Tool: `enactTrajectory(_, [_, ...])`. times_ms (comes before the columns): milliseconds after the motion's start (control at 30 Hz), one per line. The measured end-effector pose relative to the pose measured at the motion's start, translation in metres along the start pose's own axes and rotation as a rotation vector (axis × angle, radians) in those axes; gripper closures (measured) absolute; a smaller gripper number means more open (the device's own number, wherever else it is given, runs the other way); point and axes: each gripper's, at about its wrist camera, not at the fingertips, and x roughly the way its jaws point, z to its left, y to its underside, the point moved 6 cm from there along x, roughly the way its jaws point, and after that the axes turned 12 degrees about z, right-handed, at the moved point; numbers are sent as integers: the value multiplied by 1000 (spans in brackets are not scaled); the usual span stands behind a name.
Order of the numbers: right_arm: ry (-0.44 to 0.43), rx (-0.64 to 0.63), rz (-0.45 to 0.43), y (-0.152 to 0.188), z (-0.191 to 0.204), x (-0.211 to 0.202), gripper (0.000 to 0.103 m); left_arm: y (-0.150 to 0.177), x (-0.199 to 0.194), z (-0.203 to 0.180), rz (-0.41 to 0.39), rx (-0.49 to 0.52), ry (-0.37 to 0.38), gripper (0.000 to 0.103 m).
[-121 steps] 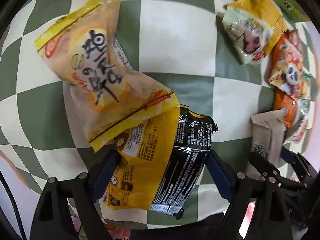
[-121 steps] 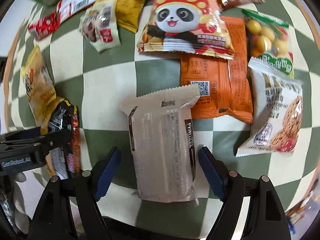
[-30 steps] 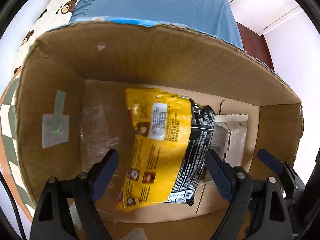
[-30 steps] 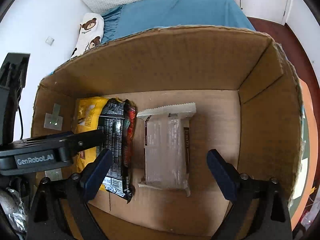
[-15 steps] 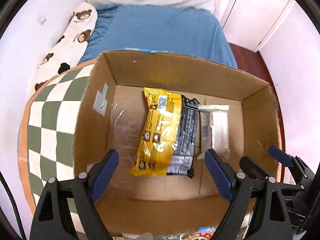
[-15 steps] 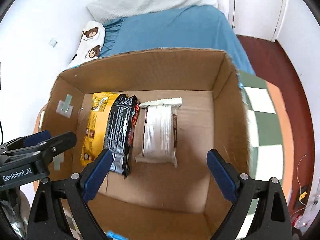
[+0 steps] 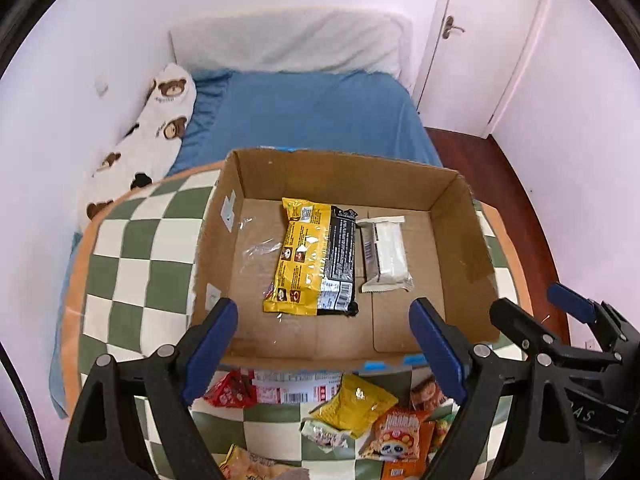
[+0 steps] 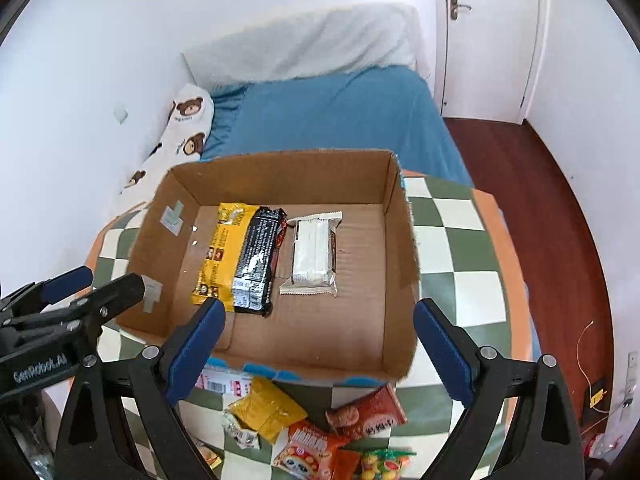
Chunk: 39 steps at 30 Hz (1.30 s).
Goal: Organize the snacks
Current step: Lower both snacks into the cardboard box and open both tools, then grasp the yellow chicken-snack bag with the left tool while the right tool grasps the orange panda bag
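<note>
Both grippers pulled back, yellow-black packet (image 7: 316,258) boxed beyond left gripper (image 7: 322,350)

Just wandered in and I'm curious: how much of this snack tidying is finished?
Barely started. Two packs lie in the cardboard box: a yellow-and-black pack and a white pack. Nothing is in hand: the left gripper and right gripper are both open and empty. Left: the snack pile on the checkered cloth, in front of the box.
</note>
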Motion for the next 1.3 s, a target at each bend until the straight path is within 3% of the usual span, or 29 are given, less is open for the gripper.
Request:
enactTrajectory(167, [-24,17,-9,27,7,-25,6,24,-26,3,-15,19,37,15])
enactTrajectory(300, [-59,37,55,60,11,-22,6,52,-24,14,27,31,28,15])
enactTrajectory(433, [-72,62,152,102,6,3,6,97,6,35,119,75,-61,15])
enactTrajectory(500, [-79,93,216,125,1,22,6,129,40,51,239,64,-89,15])
enactTrajectory(600, [-97,149,300,156,-8,52,6,181,96,77,474,-78,9,16])
enactTrajectory(700, [-96,189,358,178,-13,77,6,223,144,98,647,-277,111,17])
enactTrajectory(800, [-103,226,388,188,-17,96,6,247,176,117,718,-481,192,17])
enactTrajectory(933, [-88,244,396,187,-15,116,7,255,201,134,707,-662,246,19])
enactTrajectory(1000, [-74,240,400,185,-11,126,9,253,210,135,699,-653,221,38])
enactTrajectory(1067, [-63,239,418,184,-5,138,10,248,214,131,686,-594,173,49])
enactTrajectory(1133, [-54,241,446,184,-1,151,11,237,214,122,650,-484,111,51])
enactTrajectory(1200, [-49,249,479,186,1,164,15,224,213,104,605,-297,24,51])
enactTrajectory(1267, [-38,243,510,188,4,179,25,216,213,88,583,-150,-50,51])
enactTrajectory(1300, [-21,234,529,189,4,188,39,214,214,82,576,-101,-72,51])
